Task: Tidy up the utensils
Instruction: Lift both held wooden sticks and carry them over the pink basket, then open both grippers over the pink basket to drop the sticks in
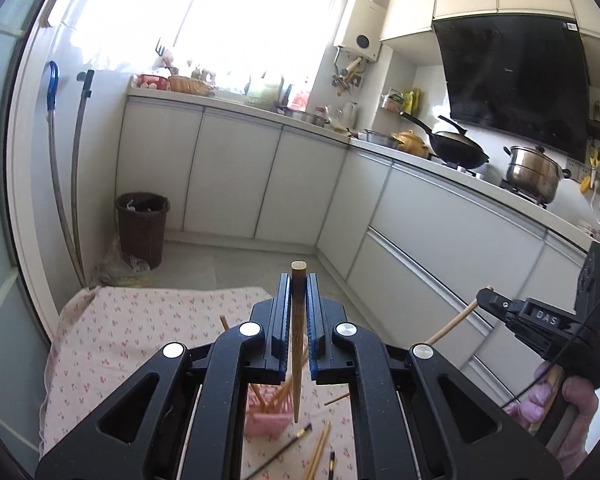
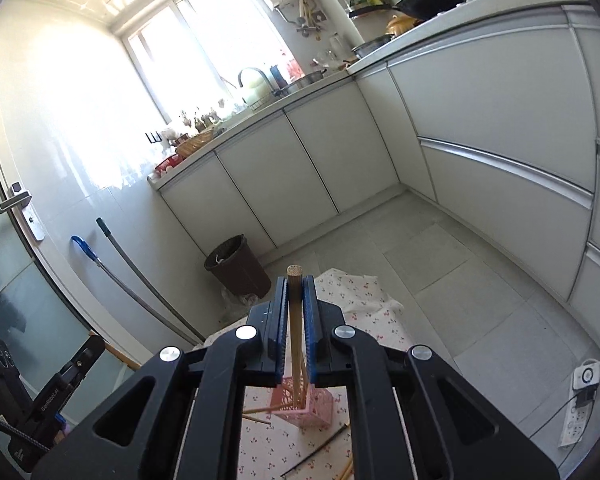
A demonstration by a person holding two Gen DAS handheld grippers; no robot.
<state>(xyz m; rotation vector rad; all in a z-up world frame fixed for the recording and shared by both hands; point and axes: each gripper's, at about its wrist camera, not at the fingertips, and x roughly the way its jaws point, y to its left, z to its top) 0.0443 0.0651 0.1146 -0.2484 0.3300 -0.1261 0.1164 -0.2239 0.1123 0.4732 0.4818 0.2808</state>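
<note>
In the left wrist view my left gripper is shut on a wooden chopstick that stands nearly upright between the blue pads. Its tip hangs above a pink mesh basket holding several chopsticks. Loose chopsticks lie on the floral cloth around the basket. My right gripper shows at the right, held by a hand, with a chopstick in it. In the right wrist view my right gripper is shut on a wooden chopstick hanging over the pink basket. The left gripper shows at lower left.
A brown waste bin stands on the floor beyond the cloth-covered table, beside two mop handles. White cabinets run along the back and right, with a wok and a steel pot on the stove. A power strip lies on the floor.
</note>
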